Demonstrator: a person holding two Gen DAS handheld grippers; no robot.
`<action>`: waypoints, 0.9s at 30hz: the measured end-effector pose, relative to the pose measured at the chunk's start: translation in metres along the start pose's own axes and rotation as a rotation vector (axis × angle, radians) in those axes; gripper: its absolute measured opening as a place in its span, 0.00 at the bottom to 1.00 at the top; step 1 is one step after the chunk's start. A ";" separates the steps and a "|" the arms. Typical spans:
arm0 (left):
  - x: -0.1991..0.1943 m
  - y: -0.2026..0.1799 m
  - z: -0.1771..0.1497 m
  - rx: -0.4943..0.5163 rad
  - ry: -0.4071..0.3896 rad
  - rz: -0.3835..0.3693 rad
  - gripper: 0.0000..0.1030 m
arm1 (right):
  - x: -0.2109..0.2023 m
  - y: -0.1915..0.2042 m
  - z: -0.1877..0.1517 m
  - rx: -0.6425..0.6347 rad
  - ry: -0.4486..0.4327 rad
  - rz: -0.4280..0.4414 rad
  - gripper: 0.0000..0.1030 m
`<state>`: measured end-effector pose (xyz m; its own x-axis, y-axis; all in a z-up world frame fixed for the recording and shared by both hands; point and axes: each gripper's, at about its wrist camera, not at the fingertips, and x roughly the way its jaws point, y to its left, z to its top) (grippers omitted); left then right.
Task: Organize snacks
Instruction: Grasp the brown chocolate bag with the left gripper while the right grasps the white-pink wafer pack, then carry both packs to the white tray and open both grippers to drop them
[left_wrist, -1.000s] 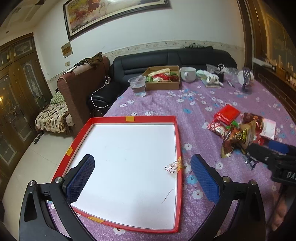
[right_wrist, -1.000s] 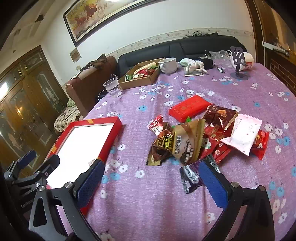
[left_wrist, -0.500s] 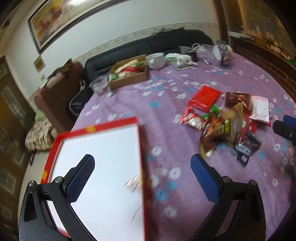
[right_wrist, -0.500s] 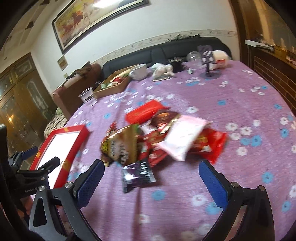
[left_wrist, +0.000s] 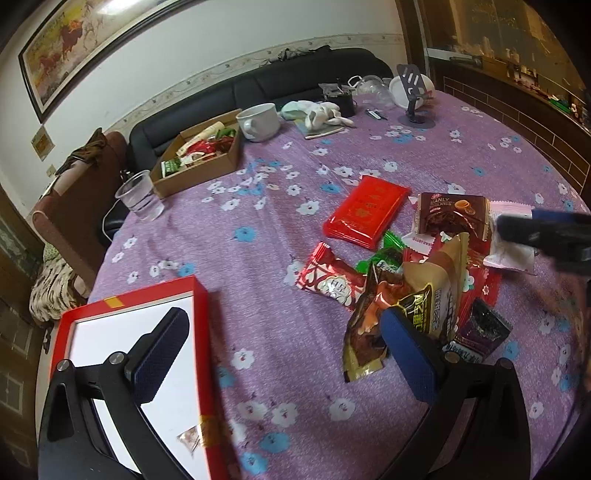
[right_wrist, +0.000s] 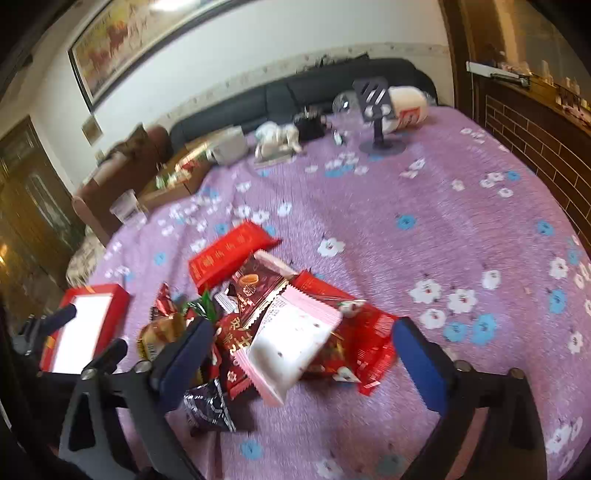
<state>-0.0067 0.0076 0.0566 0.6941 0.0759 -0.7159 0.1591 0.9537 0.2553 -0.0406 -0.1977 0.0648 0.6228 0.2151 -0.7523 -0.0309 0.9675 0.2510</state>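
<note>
A pile of snack packets (left_wrist: 417, 284) lies on the purple flowered tablecloth, with a flat red packet (left_wrist: 365, 216) at its far edge. A shallow red tray (left_wrist: 201, 350) with a white floor sits at the lower left. My left gripper (left_wrist: 284, 354) is open and empty, between the tray and the pile. My right gripper (right_wrist: 303, 362) is open and empty, low over the pile, with a pink-and-white packet (right_wrist: 291, 339) between its jaws. The pile (right_wrist: 258, 325) and tray (right_wrist: 122, 299) also show in the right wrist view.
At the far side stand a cardboard box of snacks (left_wrist: 199, 158), a clear plastic cup (left_wrist: 138, 195), a white mug (left_wrist: 258, 122), a cloth (left_wrist: 317, 114) and a phone stand (left_wrist: 413, 96). A black sofa (left_wrist: 295, 77) lies beyond.
Both grippers have swung right. The left view has shifted from over the tray towards the snack pile. The right gripper has closed in on the pile, which now sits between its jaws.
</note>
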 end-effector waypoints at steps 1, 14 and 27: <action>0.001 -0.001 0.000 0.000 -0.002 -0.011 1.00 | 0.006 0.001 -0.002 0.005 0.015 0.009 0.76; -0.004 -0.007 0.005 0.007 -0.028 -0.146 1.00 | 0.000 -0.020 -0.011 0.068 -0.016 0.076 0.34; 0.024 -0.037 0.004 0.034 0.063 -0.336 0.69 | 0.001 -0.036 -0.013 0.211 0.038 0.332 0.26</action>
<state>0.0067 -0.0275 0.0330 0.5545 -0.2221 -0.8020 0.3956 0.9182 0.0193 -0.0489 -0.2305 0.0469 0.5767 0.5202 -0.6299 -0.0622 0.7968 0.6011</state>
